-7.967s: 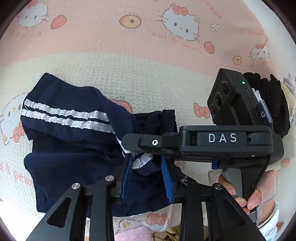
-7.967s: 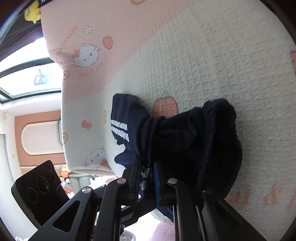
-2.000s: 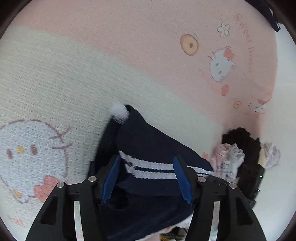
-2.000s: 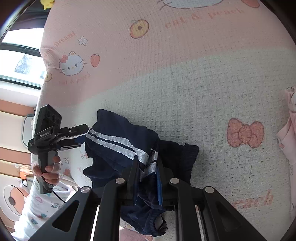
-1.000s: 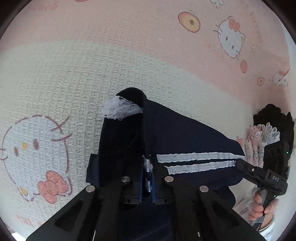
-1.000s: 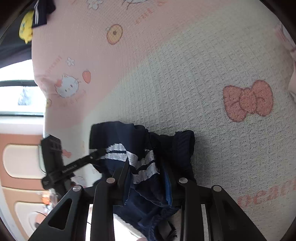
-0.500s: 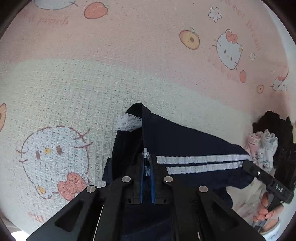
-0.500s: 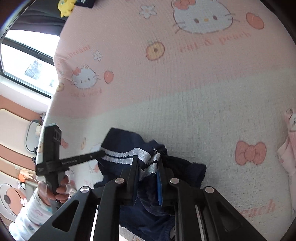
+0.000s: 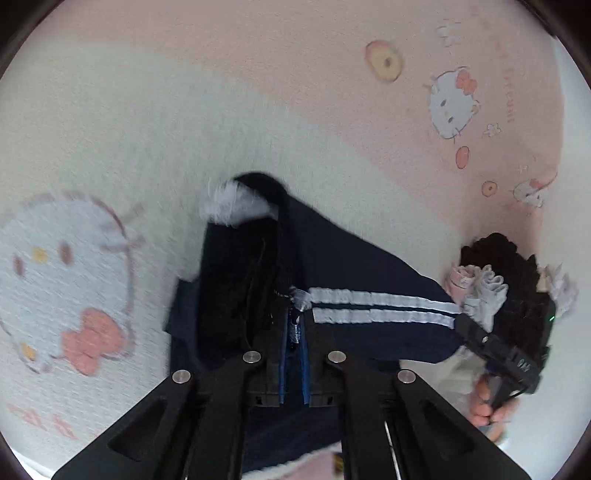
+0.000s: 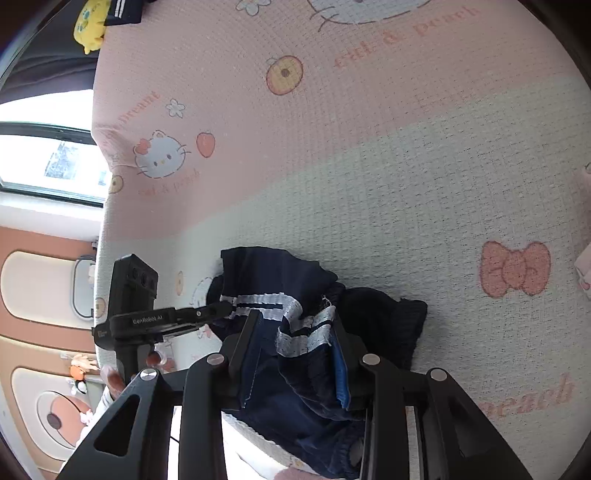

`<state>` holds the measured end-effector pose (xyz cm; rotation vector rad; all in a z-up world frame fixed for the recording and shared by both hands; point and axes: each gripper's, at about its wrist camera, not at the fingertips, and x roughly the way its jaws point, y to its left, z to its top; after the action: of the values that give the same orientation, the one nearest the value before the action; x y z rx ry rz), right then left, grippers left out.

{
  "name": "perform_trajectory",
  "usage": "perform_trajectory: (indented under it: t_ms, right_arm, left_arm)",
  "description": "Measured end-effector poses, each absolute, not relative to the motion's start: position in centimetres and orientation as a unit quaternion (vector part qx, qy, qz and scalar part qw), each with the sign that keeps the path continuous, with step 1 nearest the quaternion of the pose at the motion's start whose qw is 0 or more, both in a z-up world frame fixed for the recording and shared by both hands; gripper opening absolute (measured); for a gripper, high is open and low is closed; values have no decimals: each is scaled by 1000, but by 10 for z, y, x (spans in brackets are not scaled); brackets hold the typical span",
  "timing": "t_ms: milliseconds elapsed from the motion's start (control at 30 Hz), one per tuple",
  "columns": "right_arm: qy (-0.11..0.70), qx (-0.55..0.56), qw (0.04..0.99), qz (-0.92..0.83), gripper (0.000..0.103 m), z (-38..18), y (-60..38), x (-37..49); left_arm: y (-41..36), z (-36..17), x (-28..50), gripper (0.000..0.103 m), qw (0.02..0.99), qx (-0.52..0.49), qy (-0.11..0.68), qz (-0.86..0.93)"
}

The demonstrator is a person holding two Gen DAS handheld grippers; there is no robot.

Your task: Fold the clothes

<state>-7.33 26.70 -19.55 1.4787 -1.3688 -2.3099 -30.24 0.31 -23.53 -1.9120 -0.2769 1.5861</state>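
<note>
Navy shorts (image 9: 351,266) with two white stripes lie crumpled on the blanket; they also appear in the right wrist view (image 10: 280,273). My left gripper (image 9: 293,328) is shut on a fold of the shorts where the stripes end. In the right wrist view its tip (image 10: 225,308) pinches the stripe's left end. My right gripper (image 10: 295,336) has its jaws opening, and the striped hem hangs loosely between them without being pressed. Its blue pad (image 10: 340,373) shows on the right. The right gripper (image 9: 465,326) sits at the stripes' far end.
A pink and cream cartoon-cat blanket (image 10: 406,166) covers the bed. A pile of black and pale garments (image 9: 495,262) lies at the right. The bed's edge, a window (image 10: 48,166) and a yellow plush toy (image 10: 88,29) lie to the left.
The right jaws have spread apart from the striped hem they pinched half a second ago. The left gripper stays shut on the shorts and has swung and rolled a little.
</note>
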Motion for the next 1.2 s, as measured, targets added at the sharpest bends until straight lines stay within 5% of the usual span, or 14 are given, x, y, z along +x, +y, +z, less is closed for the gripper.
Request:
perform_trajectory:
  t_ms: [433, 500, 567, 633, 833, 967, 1200]
  right_arm:
    - [-448, 516, 58, -728, 33, -218, 264, -68]
    - [-440, 520, 62, -730, 33, -219, 261, -65]
    - [-438, 515, 57, -735, 33, -219, 261, -62]
    - [-444, 505, 51, -738, 33, -220, 263, -57]
    - [-545, 447, 48, -708, 34, -242, 280, -38]
    - [-602, 427, 50, -673, 43, -263, 286, -32]
    - [-625, 411, 69, -660, 43, -268, 286, -42]
  left_arm:
    - [35, -223, -317, 16, 333, -729, -3, 598]
    - [36, -218, -320, 29, 347, -724, -3, 596]
    - [34, -215, -323, 60, 359, -719, -19, 595]
    - [32, -213, -327, 76, 366, -714, -40, 595]
    - [15, -217, -329, 77, 361, -711, -79, 598]
    - [24, -209, -325, 76, 374, -703, -70, 600]
    - [19, -203, -325, 76, 410, -711, -61, 568]
